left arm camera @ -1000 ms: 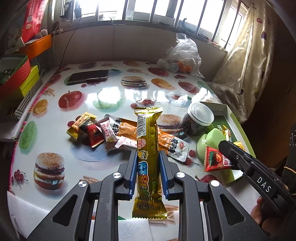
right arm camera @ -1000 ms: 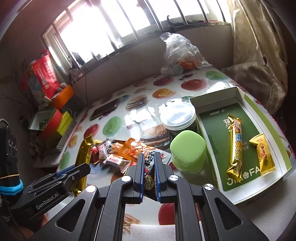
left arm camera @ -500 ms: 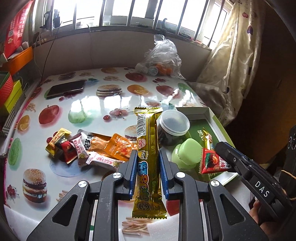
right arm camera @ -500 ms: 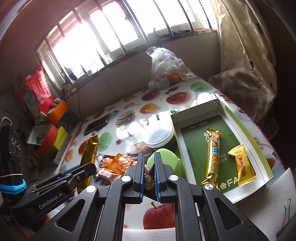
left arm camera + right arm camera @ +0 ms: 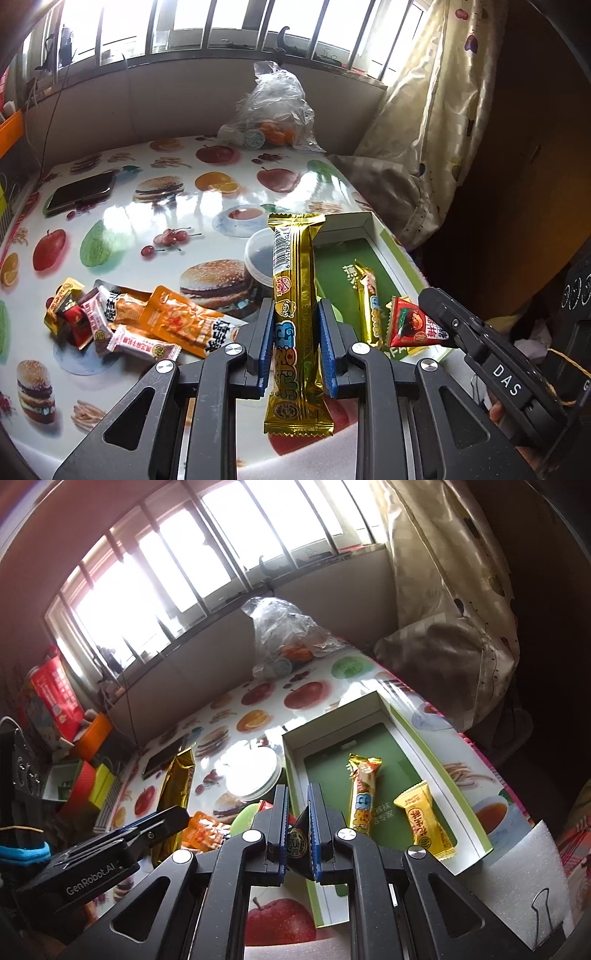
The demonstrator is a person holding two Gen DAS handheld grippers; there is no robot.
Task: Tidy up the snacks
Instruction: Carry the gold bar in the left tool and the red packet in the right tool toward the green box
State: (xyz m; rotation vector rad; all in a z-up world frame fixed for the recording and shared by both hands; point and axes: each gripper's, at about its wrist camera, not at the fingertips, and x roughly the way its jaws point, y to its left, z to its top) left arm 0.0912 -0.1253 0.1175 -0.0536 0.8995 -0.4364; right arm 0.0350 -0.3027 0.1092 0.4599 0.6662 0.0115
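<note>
My left gripper is shut on a long gold snack bar that stands upright between the blue pads. To its right, my right gripper is shut on a small red triangular packet above the near corner of the green-lined box. In the right wrist view the right gripper pinches that packet over the box's near left wall. A gold bar and a yellow packet lie in the box. The left gripper holds its gold bar at the left.
A pile of loose snack packets lies on the fruit-print table at the left. A lidded jar and a green lid stand by the box. Farther back are a phone and a plastic bag. White foam lines the near edge.
Both grippers have carried their snacks to the right, toward the box. The snack pile has slid left in the left wrist view. Both grips are unchanged.
</note>
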